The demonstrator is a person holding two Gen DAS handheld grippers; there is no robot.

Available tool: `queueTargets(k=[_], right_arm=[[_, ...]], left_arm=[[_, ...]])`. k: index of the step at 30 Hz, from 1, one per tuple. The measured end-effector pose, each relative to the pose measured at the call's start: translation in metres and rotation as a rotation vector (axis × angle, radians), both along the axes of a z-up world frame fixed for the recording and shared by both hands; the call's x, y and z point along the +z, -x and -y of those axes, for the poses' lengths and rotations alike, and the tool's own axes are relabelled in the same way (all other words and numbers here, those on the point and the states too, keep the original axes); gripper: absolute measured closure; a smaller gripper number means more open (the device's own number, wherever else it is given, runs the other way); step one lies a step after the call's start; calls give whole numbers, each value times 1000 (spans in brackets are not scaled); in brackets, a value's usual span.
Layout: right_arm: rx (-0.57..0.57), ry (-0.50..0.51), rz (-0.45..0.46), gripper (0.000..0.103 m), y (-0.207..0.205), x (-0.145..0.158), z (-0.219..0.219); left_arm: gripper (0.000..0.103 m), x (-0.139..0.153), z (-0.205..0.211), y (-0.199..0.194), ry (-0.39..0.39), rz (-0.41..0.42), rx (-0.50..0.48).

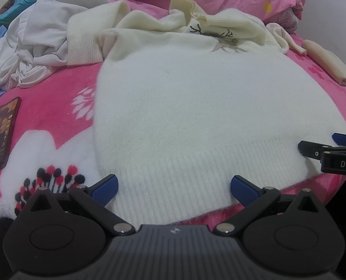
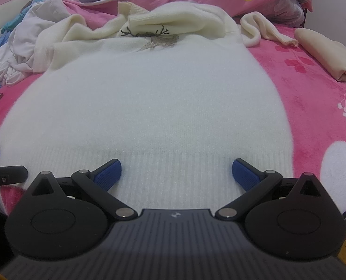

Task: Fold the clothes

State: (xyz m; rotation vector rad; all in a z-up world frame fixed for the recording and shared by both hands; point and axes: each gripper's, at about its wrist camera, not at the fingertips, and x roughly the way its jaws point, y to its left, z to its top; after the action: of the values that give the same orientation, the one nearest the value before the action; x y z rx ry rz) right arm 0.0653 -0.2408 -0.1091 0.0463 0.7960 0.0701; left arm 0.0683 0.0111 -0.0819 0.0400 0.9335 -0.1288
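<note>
We see the fluffy white knitted sweater with a deer motif (image 1: 196, 98) lying flat on the pink floral fleece blanket (image 1: 56, 116); our left gripper (image 1: 174, 190) and right gripper (image 2: 176, 175) hover spread wide over its ribbed hem.

You've got one cream sweater (image 1: 196, 98) laid flat with one deer design (image 1: 222, 39) near its collar; one crumpled white garment (image 1: 32, 46) off to the left; one folded beige piece (image 1: 329, 65) on the right. There's one phone (image 1: 1, 135) on the one pink blanket (image 1: 56, 98); two grippers in total, the left gripper (image 1: 174, 187) and the right gripper (image 2: 176, 175), each with two blue pads spread wide apart.
</note>
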Motion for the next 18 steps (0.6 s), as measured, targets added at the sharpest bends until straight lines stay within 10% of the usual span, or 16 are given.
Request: queueTargets(k=[18], right_arm=[[7, -6, 23, 1, 3, -3, 2]], left_arm=[[0, 6, -17, 2, 119, 24, 23]])
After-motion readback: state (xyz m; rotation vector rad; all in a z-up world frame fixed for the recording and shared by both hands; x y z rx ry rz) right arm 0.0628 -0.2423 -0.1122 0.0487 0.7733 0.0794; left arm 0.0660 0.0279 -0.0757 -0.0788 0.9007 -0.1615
